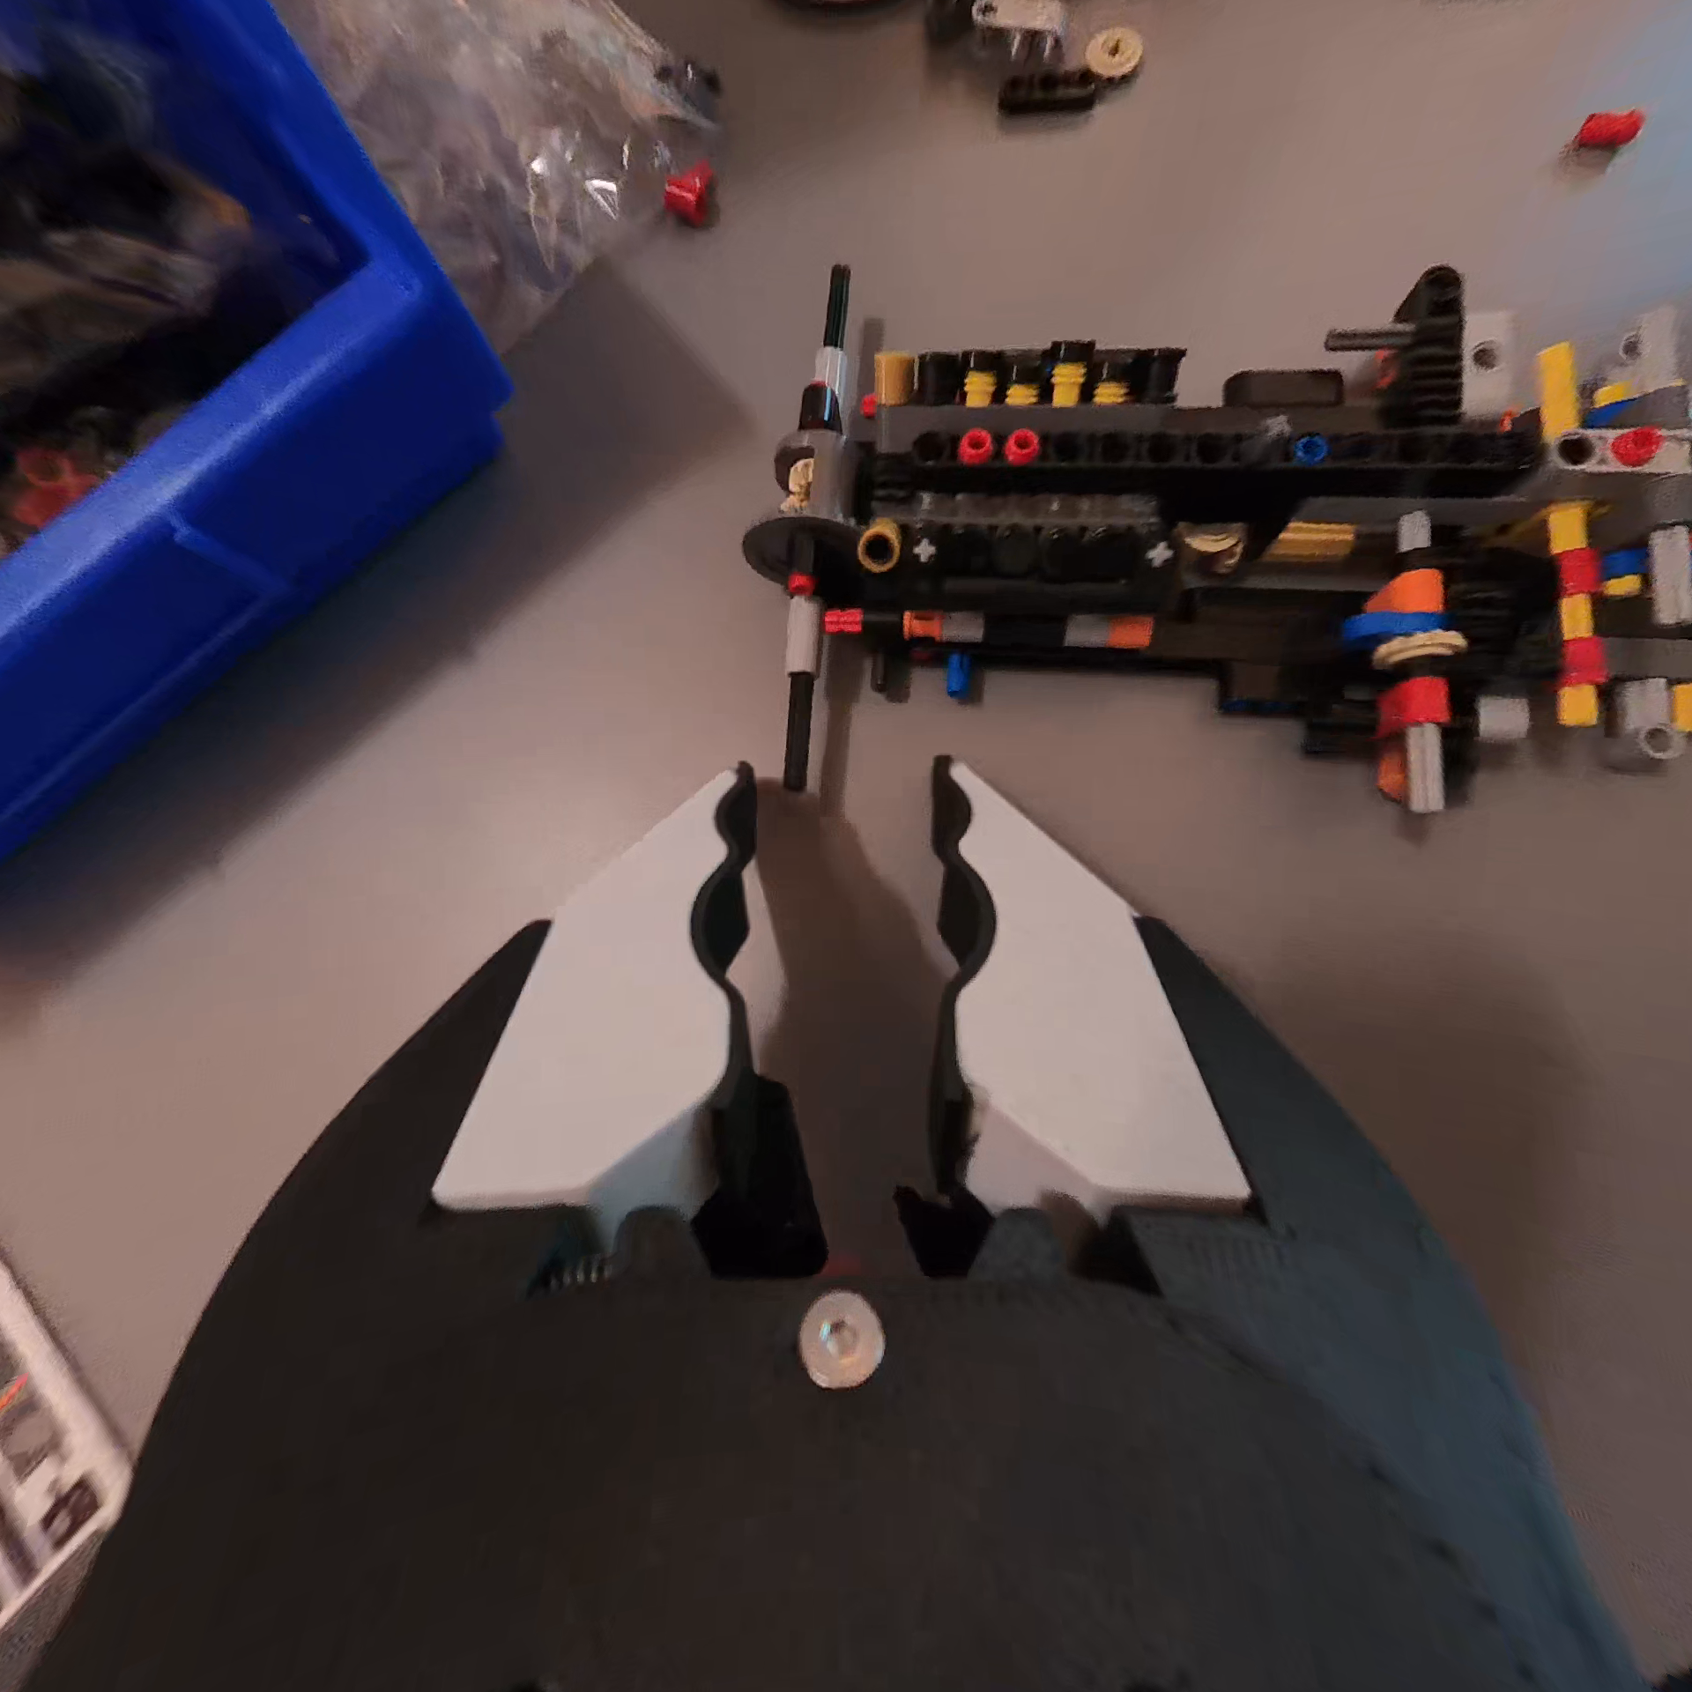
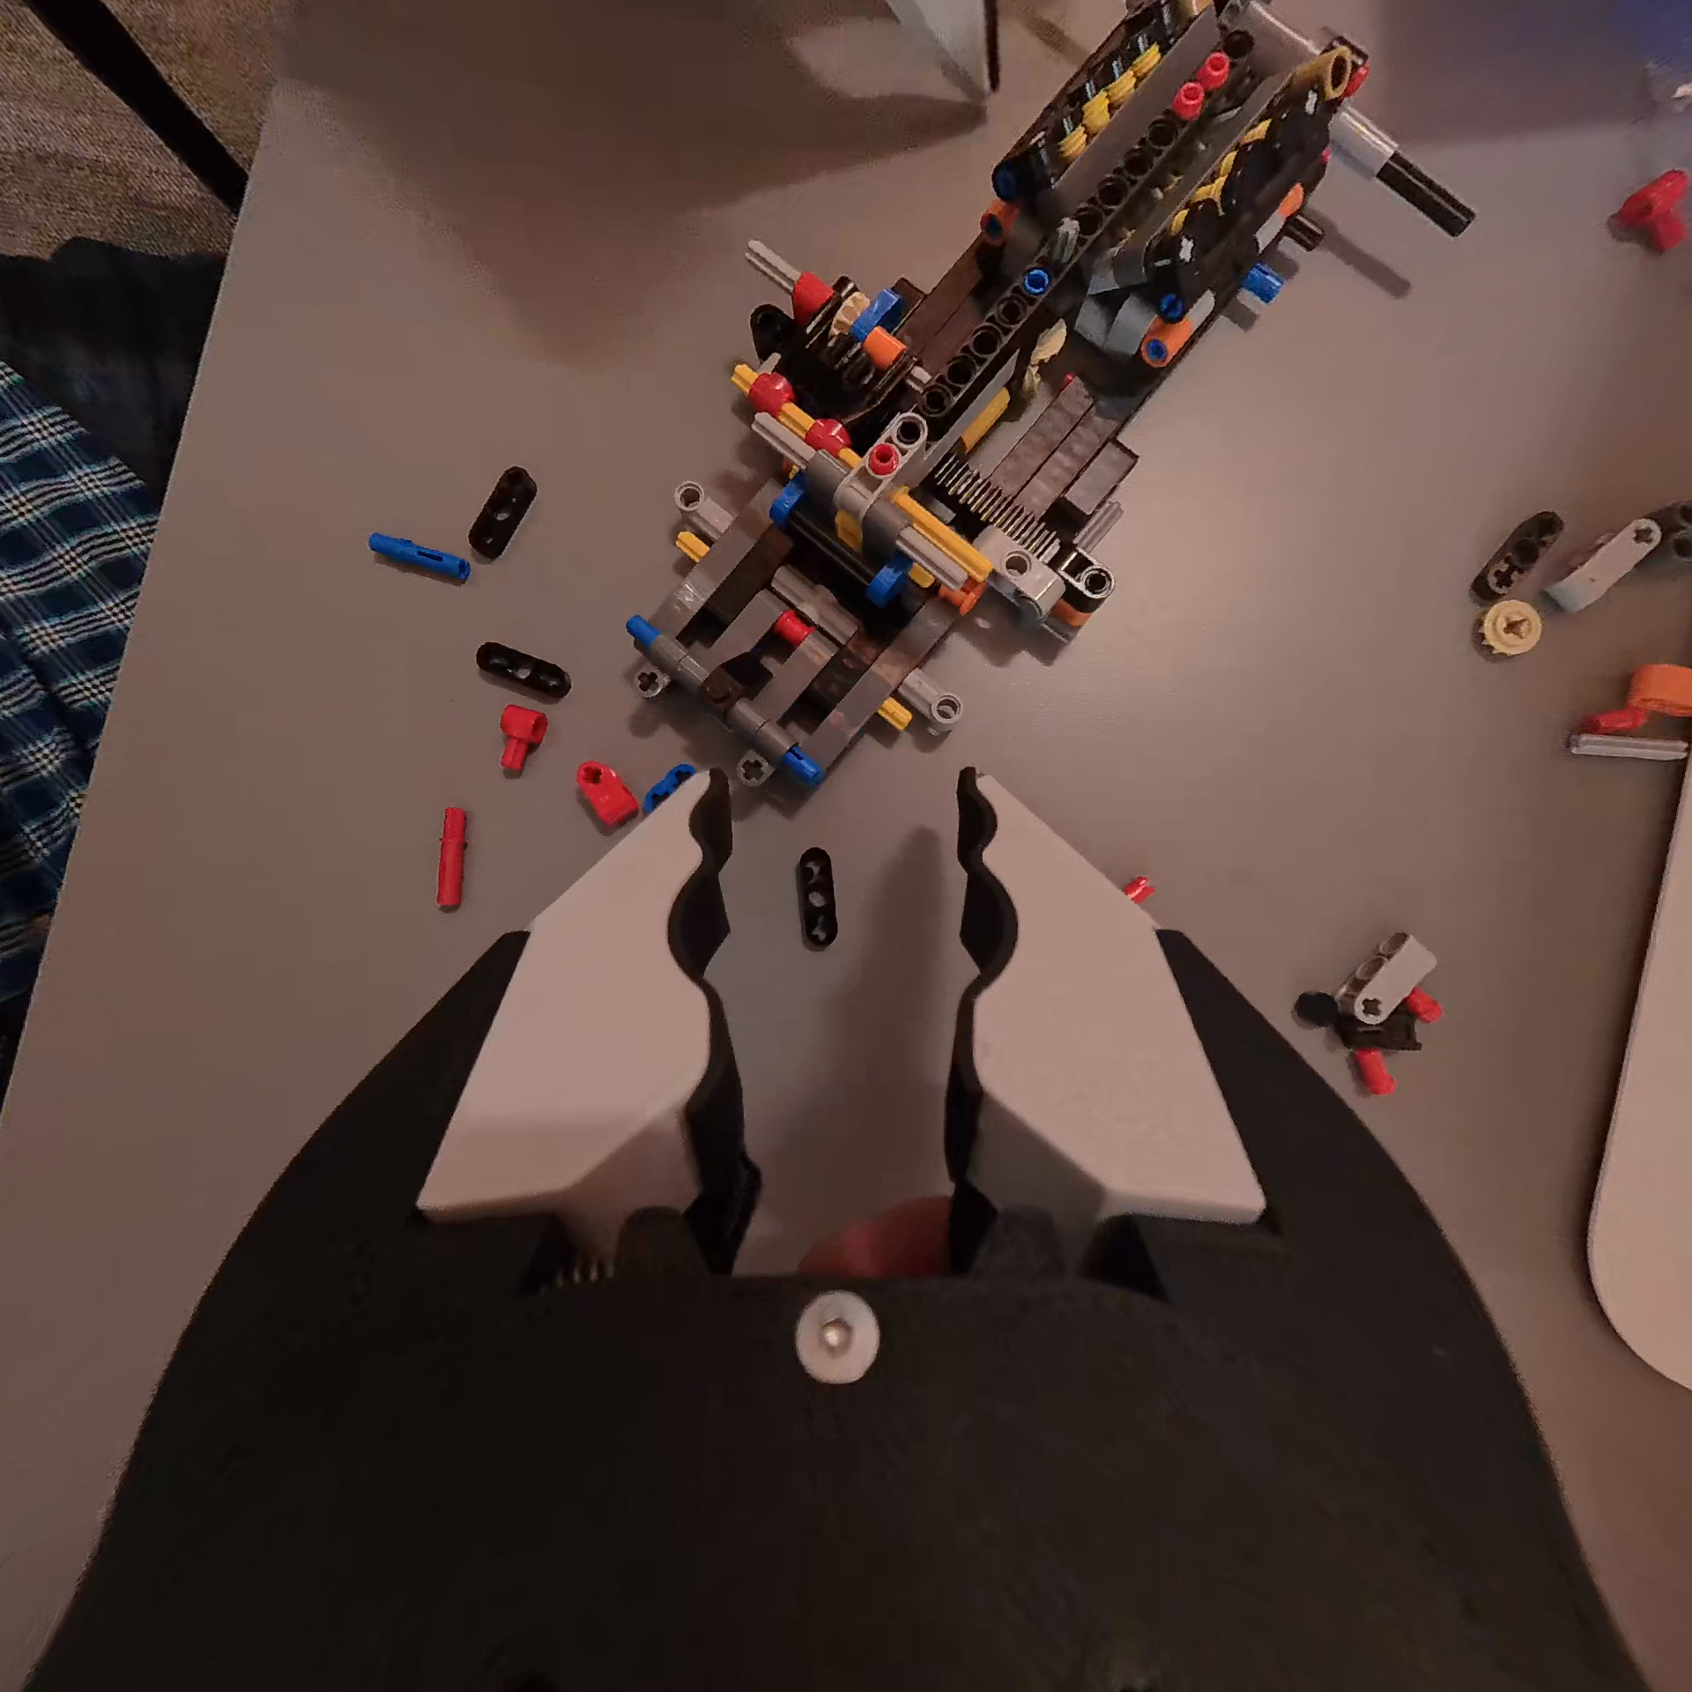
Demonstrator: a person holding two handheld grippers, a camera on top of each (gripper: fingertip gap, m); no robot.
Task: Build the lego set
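Note:
A long, mostly black lego chassis (image 1: 1190,540) with yellow, red, blue and grey parts lies on the grey table. A black axle (image 1: 801,696) sticks out of its near end. My left gripper (image 1: 842,778) is open and empty, its tips just short of that axle's end. In the right wrist view the same chassis (image 2: 961,439) lies diagonally. My right gripper (image 2: 838,787) is open and empty, hovering just before the chassis's near end. A small black three-hole beam (image 2: 817,895) lies on the table between its fingers.
A blue bin (image 1: 275,513) of parts and a clear plastic bag (image 1: 513,146) sit at the left. Loose pieces lie around: a blue pin (image 2: 419,557), black beams (image 2: 522,671), red connectors (image 2: 606,789), a small grey-red assembly (image 2: 1373,1007). The table edge (image 2: 183,458) runs along the left. The grippers' ends are close to 20 cm from one another. My right tips are roughly 10 cm from the blue pin (image 2: 419,557).

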